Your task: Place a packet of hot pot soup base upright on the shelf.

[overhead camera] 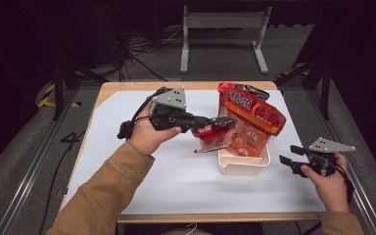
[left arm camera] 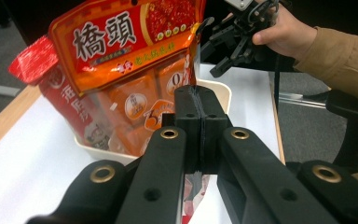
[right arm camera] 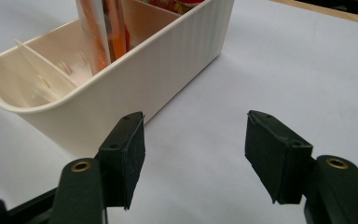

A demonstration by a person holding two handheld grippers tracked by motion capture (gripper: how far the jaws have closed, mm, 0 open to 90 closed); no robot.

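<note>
Packets: three counted, all red-orange. Nearest, right gripper point(overhead camera: 288, 154) held in right hand point(overhead camera: 332, 183) near table's right edge, jaws spread apart, nothing between them, just beside cream bin point(right arm camera: 135, 88). Left gripper point(overhead camera: 223, 125) in left hand point(overhead camera: 149, 134), jaws clamped on small packet point(overhead camera: 215, 138) at bin's left rim. Bin on white table point(overhead camera: 176, 181), dividers inside. Big orange packet point(left arm camera: 121, 37) stands in bin; red packet point(left arm camera: 51, 93) behind it.
</note>
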